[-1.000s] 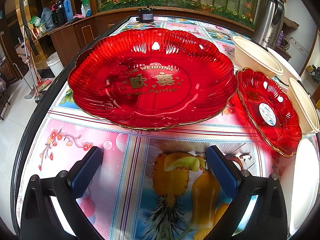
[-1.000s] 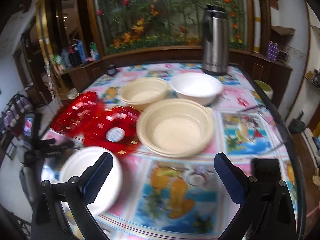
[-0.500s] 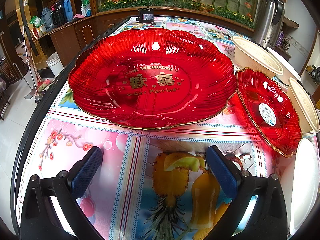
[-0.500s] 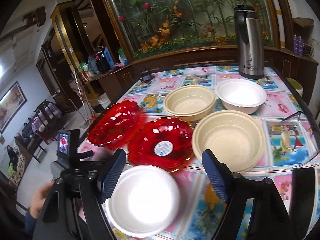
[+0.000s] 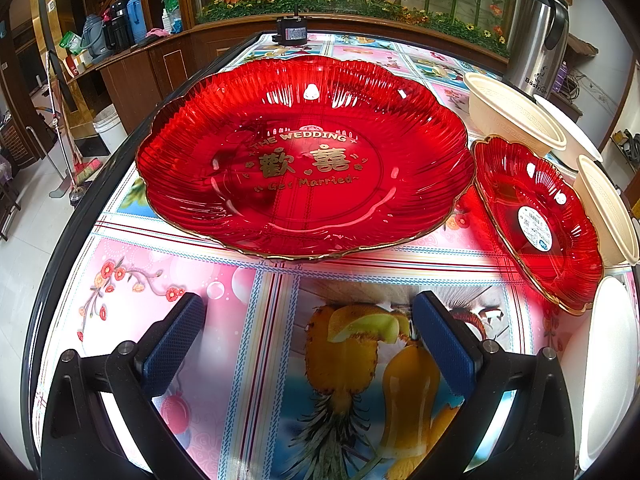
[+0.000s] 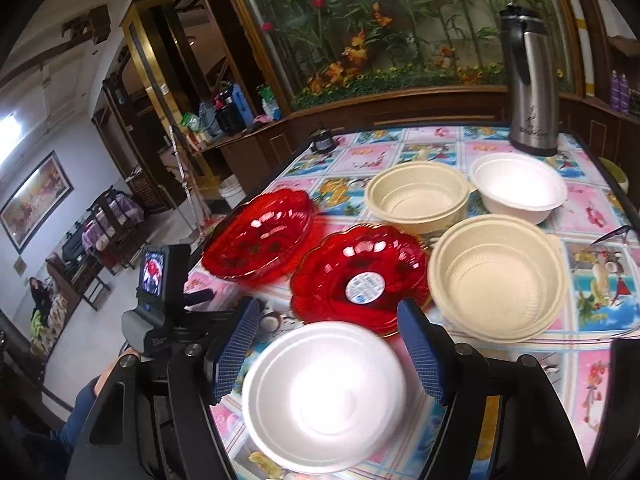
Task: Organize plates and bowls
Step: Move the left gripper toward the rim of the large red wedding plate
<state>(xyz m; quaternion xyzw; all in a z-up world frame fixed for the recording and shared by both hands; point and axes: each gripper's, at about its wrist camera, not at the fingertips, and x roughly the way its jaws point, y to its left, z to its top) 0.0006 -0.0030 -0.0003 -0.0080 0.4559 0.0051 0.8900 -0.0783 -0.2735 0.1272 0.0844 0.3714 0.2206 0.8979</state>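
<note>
glass-topped table [image 5: 280,300] over fruit-print cloth; planter wall behind. large red plate [image 5: 304,160], small red plate [image 6: 356,276], cream bowls [image 6: 496,280] (one white plate [image 6: 324,404] nearest). left gripper [image 5: 308,340], right gripper [image 6: 328,352]: spread wide, empty.

From my remote seat I see a glass-fronted flower display [image 6: 400,24] at twelve o'clock above a curved wooden counter [image 6: 400,104], a framed painting [image 6: 36,196] on the white wall at nine o'clock, and pale floor tiles [image 5: 28,216] (a broom [image 5: 82,168] leans there).
</note>
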